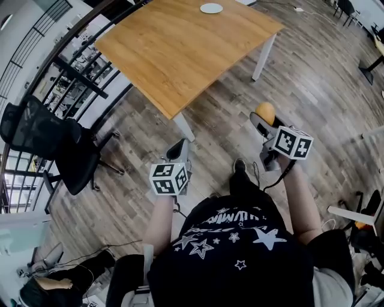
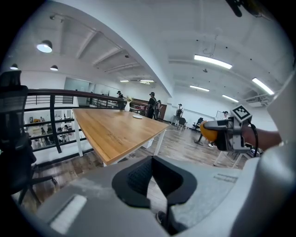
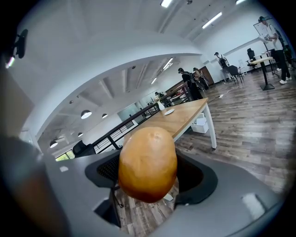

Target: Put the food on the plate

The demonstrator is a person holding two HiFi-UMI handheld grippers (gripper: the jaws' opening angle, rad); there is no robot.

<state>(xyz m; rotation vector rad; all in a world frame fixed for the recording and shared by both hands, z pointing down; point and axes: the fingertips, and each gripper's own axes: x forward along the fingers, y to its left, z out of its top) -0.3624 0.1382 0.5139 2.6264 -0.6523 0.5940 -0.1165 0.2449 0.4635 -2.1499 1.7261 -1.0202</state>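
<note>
The right claw (image 1: 263,122) is gripping the food (image 1: 264,111), a rounded orange-brown piece. In the right gripper view the two jaws are pressing on its sides, and the food (image 3: 148,164) is filling the gap between them and standing out in front of the claw. The jaws are closing only as far as the piece allows. The food is hanging in the air above the wooden floor (image 1: 312,78), well apart from the bench (image 1: 180,48).

The left claw (image 1: 179,147) is holding nothing. In the left gripper view its jaws are standing a little apart, and only the floor is showing through the narrow gap of this claw (image 2: 155,183). It is touching no object. It is pointing toward the near corner of the bench.

The white plate (image 1: 211,8) is lying on the far part of the bench, with nothing on it, well apart from both claws. A black office chair (image 1: 42,135) is standing to the left of the bench, beside the railing.
</note>
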